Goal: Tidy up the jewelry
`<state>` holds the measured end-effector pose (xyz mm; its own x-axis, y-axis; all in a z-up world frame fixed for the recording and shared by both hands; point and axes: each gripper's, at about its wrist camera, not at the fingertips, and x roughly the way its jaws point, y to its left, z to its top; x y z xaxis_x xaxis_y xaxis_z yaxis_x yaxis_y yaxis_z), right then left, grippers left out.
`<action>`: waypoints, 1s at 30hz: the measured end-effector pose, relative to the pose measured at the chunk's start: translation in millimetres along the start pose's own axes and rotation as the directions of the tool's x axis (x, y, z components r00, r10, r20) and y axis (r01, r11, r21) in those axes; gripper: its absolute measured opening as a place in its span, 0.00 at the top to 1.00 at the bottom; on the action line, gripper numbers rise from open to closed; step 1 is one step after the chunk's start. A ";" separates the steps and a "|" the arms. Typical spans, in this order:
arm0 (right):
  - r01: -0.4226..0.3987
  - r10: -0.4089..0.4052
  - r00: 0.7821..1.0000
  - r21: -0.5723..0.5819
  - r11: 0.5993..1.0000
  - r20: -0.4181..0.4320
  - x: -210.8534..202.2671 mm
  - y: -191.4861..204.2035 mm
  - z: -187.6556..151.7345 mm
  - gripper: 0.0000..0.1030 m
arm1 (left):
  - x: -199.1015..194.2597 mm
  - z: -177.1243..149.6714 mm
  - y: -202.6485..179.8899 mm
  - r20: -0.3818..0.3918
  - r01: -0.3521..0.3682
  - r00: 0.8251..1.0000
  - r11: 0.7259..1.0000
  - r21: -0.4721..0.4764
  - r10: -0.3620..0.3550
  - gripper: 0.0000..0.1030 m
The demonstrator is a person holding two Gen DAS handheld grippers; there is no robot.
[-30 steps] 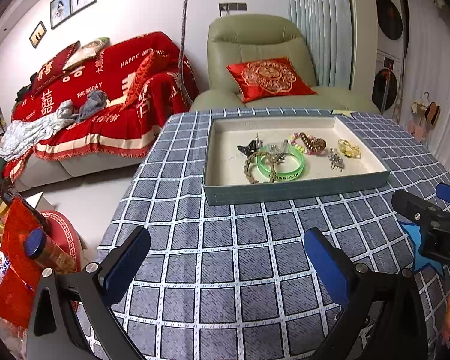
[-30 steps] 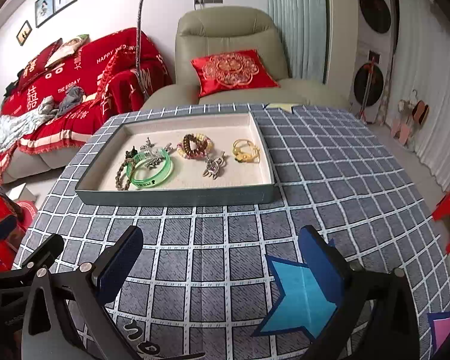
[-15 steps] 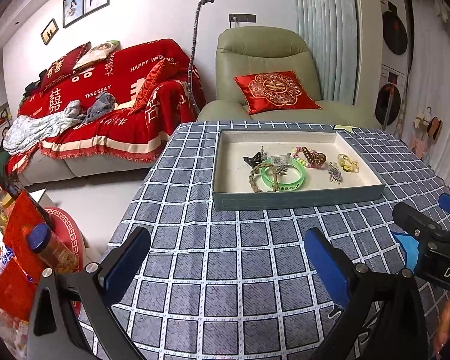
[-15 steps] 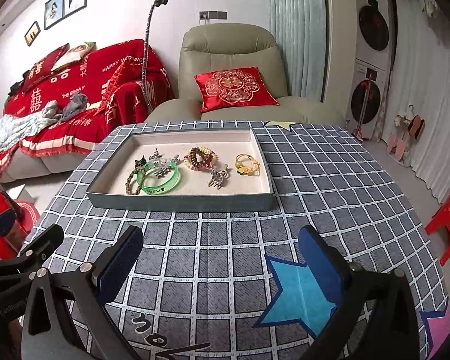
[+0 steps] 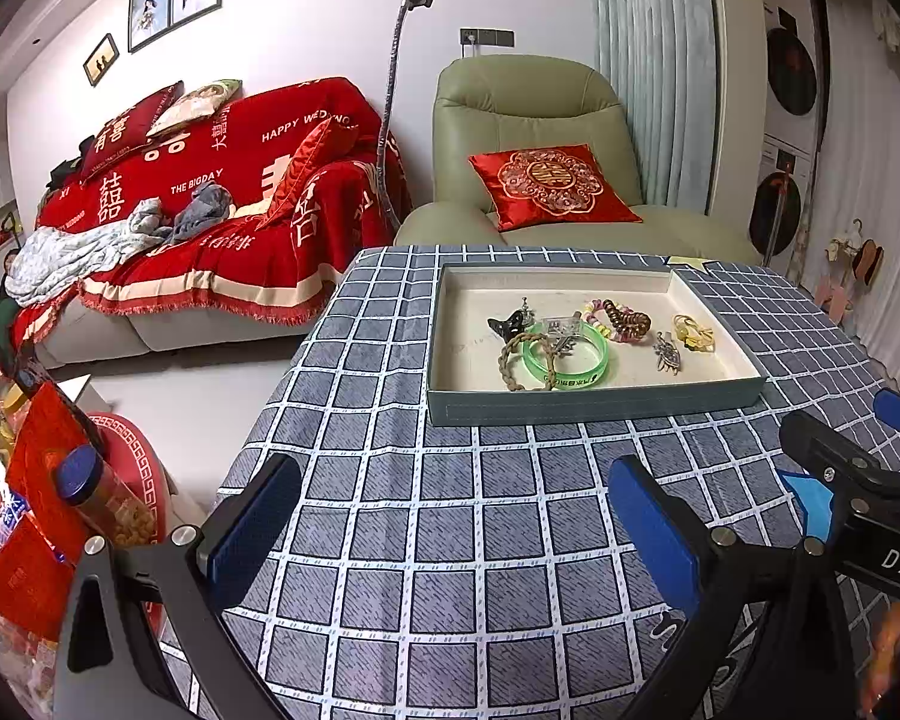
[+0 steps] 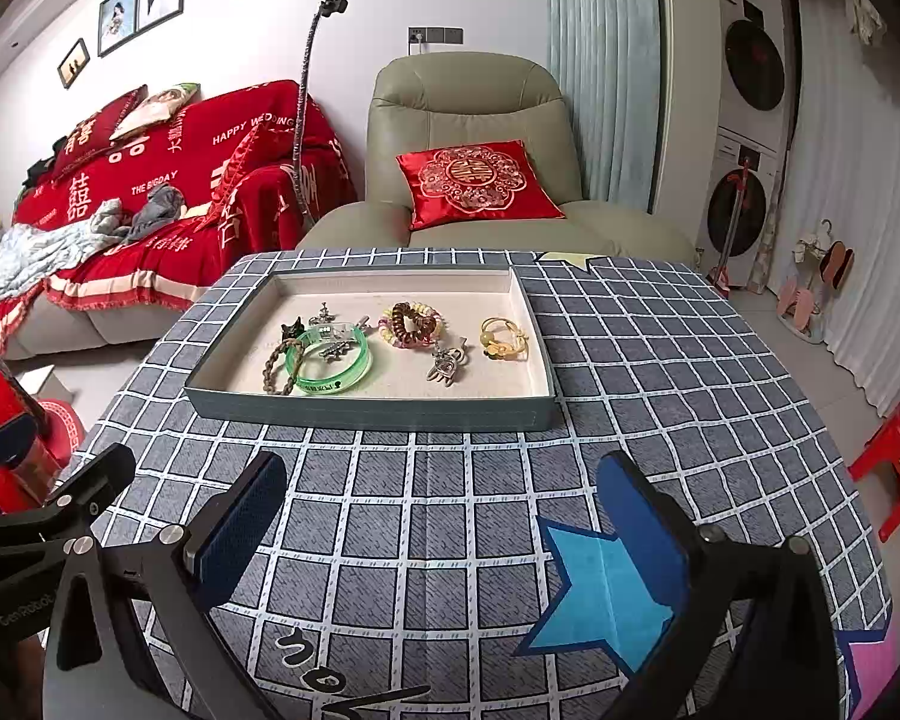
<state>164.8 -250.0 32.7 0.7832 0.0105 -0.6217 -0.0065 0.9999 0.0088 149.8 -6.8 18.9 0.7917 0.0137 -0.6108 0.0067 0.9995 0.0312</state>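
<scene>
Both grippers hover over the checked tablecloth point(image 6: 438, 504), short of the tray's near wall and touching nothing. Left gripper point(image 5: 450, 516) has its jaws spread wide and empty; right gripper point(image 6: 444, 516) likewise.

All the jewelry lies in the shallow grey tray point(image 6: 366, 414), toward the table's far side.
- Green bangle point(image 6: 328, 360), left-centre of the tray: probably rigid plastic or resin, light, smooth, likely slippery. Best pinched across the rim wall, one finger inside the ring. A silver clip point(image 6: 336, 341) lies across its top and a braided brown bracelet point(image 6: 276, 367) touches its left edge, so both may drag along.
- Black cat-shaped clip point(image 6: 292, 327), just behind the bangle's left side.
- Coil hair ties with a bead bracelet point(image 6: 411, 324), tray centre: soft and springy, they will likely squash under the pads; grab the bunch whole.
- Silver pendant point(image 6: 447, 366), right of the bangle: small, flat, hard to get under; take it by the raised edge.
- Gold rings point(image 6: 504, 337), right end of the tray: tiny, light, may skid on the lining.

Nothing looks heavy. Tangling looks the main risk around the bangle.
</scene>
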 end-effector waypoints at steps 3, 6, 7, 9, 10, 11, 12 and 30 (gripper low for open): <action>-0.001 0.001 1.000 0.002 1.000 -0.001 -0.1 0.0 0.0 0.00 | 0.2 0.3 0.1 -0.002 0.000 1.000 1.000 -0.002 0.000 0.00; -0.001 0.001 1.000 0.003 1.000 -0.001 -0.3 -0.7 -0.1 0.00 | 0.3 0.3 0.2 -0.001 0.000 1.000 1.000 0.000 0.000 0.00; -0.002 0.002 1.000 0.002 1.000 -0.001 -0.4 -0.8 -0.2 0.00 | 0.2 0.3 0.5 -0.001 0.000 1.000 1.000 0.000 0.000 0.00; -0.001 0.001 1.000 0.000 1.000 -0.001 -0.2 -0.9 -0.2 0.00 | 0.3 0.4 0.3 -0.002 0.000 1.000 1.000 0.002 0.000 0.00; -0.001 0.001 1.000 0.001 1.000 -0.001 -0.1 -0.9 -0.2 0.00 | 0.4 0.6 0.3 -0.002 0.000 1.000 1.000 0.003 0.000 0.00; -0.002 0.002 1.000 0.001 1.000 -0.002 -0.1 -1.0 -0.2 0.00 | 0.2 0.4 0.4 -0.001 0.000 1.000 1.000 0.001 0.000 0.00; -0.002 0.002 1.000 0.001 1.000 -0.002 0.0 -1.3 -0.1 0.00 | 0.3 0.4 0.2 -0.001 0.000 1.000 1.000 0.001 0.000 0.00; -0.007 0.007 1.000 0.000 1.000 -0.005 -0.3 0.0 -0.1 0.00 | 2.1 -0.3 0.3 -0.006 0.000 1.000 1.000 -0.002 0.000 0.00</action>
<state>164.4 -250.0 32.8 0.7802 0.0179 -0.6252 -0.0123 0.9998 0.0132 151.3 -6.4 17.4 0.7878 0.0142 -0.6157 0.0051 0.9996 0.0295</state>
